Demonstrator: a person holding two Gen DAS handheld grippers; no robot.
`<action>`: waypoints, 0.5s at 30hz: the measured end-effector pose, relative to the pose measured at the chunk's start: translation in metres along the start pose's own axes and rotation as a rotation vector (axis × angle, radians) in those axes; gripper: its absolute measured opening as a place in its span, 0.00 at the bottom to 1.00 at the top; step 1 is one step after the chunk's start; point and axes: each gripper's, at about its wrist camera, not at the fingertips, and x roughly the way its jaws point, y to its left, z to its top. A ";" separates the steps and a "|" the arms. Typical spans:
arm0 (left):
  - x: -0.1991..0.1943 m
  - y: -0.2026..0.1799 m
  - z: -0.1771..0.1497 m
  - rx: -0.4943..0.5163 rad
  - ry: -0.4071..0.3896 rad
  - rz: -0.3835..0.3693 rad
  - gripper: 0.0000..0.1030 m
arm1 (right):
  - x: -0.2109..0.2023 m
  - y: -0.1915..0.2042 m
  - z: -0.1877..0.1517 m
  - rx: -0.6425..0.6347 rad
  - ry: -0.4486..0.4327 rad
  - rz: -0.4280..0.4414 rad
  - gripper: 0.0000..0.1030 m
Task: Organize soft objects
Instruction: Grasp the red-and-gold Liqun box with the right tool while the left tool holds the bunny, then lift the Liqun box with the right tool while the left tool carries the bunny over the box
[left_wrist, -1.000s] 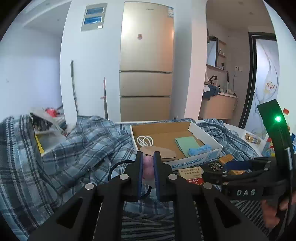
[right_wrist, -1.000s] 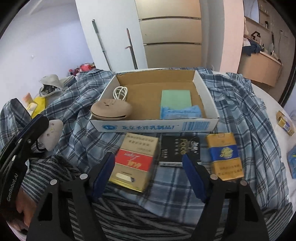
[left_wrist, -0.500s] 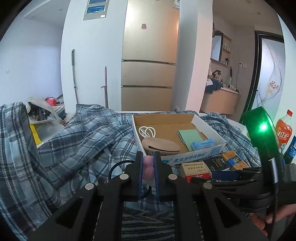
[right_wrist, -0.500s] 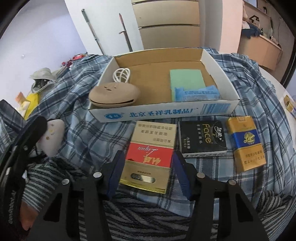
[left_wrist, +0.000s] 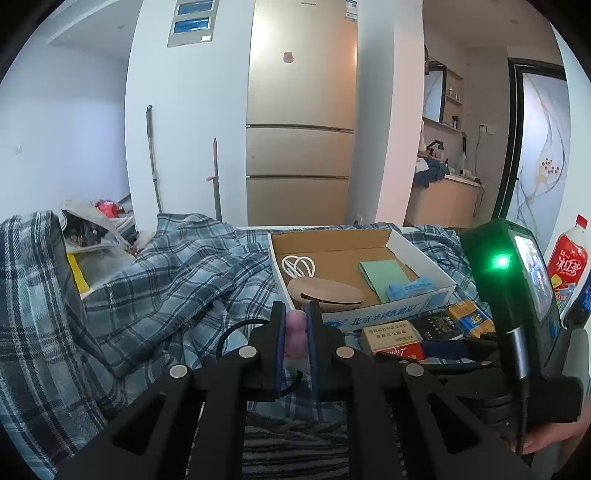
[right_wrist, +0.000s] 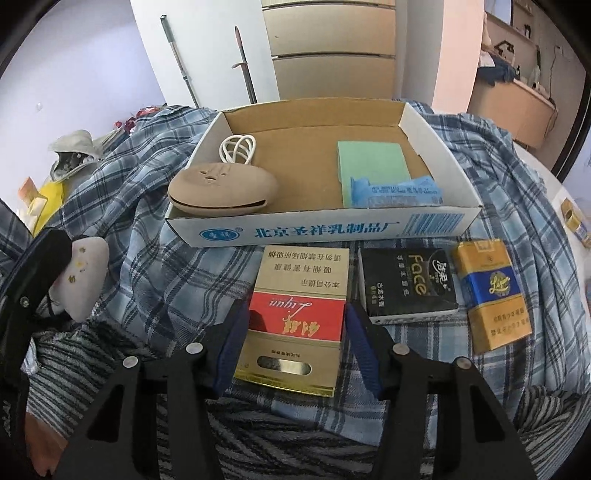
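Meanwhile we pinched the soft toy (left_wrist: 295, 332) in our left gripper (left_wrist: 295, 334), while our right gripper (right_wrist: 293, 325) straddled the red pack (right_wrist: 295, 317) (jaws apart, 1 finger each side).

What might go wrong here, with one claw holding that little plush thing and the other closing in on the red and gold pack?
The right gripper straddles only the near end of the red and gold pack, so it may tip or slip when lifted. The black pack sits close beside its right finger and could get nudged. The left gripper pinches the plush toy by a small part; it might drop.
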 end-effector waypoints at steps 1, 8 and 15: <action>-0.001 0.000 0.000 0.003 -0.001 -0.001 0.12 | 0.000 0.001 0.000 -0.009 -0.006 -0.010 0.53; 0.002 0.002 0.001 -0.006 0.010 -0.005 0.12 | 0.003 0.009 0.001 -0.057 -0.018 -0.045 0.55; 0.004 0.003 0.001 -0.001 0.017 -0.013 0.12 | 0.009 0.002 -0.003 -0.038 -0.006 -0.036 0.55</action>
